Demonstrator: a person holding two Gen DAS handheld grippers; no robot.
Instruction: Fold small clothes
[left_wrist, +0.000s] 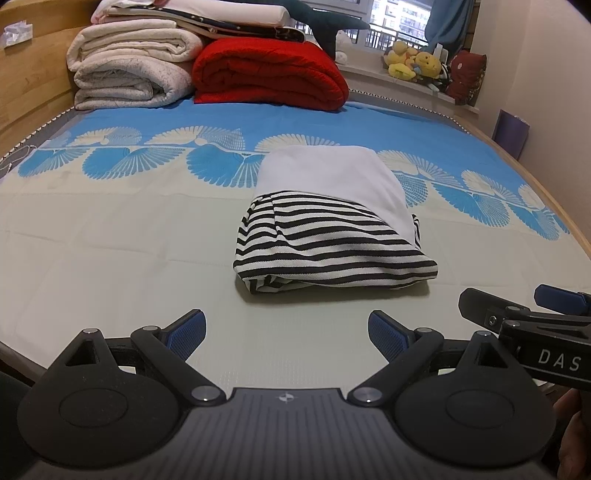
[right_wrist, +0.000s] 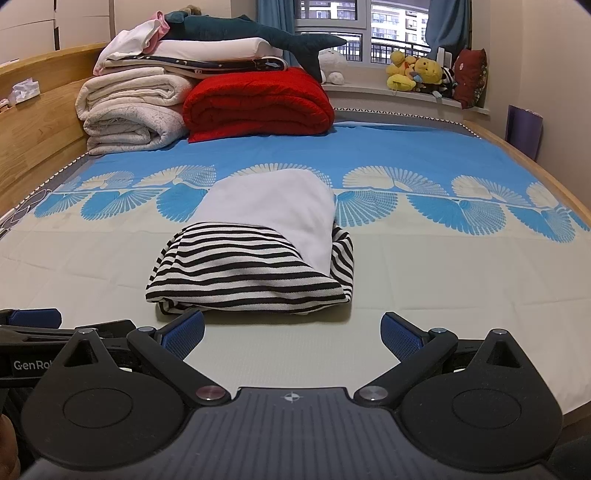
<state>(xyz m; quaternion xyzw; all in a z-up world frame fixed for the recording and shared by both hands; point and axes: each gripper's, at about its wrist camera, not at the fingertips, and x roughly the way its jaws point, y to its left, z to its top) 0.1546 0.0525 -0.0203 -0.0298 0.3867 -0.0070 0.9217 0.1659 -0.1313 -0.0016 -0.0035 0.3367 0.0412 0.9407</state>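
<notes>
folded striped garment (left_wrist: 332, 243), white panel uppermost

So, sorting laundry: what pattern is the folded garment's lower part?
Black-and-white horizontal stripes on the folded garment, clearest in the right wrist view.

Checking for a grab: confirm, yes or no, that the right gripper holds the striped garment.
No, the right gripper is open short of the striped garment.

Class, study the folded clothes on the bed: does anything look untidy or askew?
Yes. On the striped garment, the white panel lies at a slant, and loose layers bunch under the near edge. Both tongs are open and empty.
</notes>
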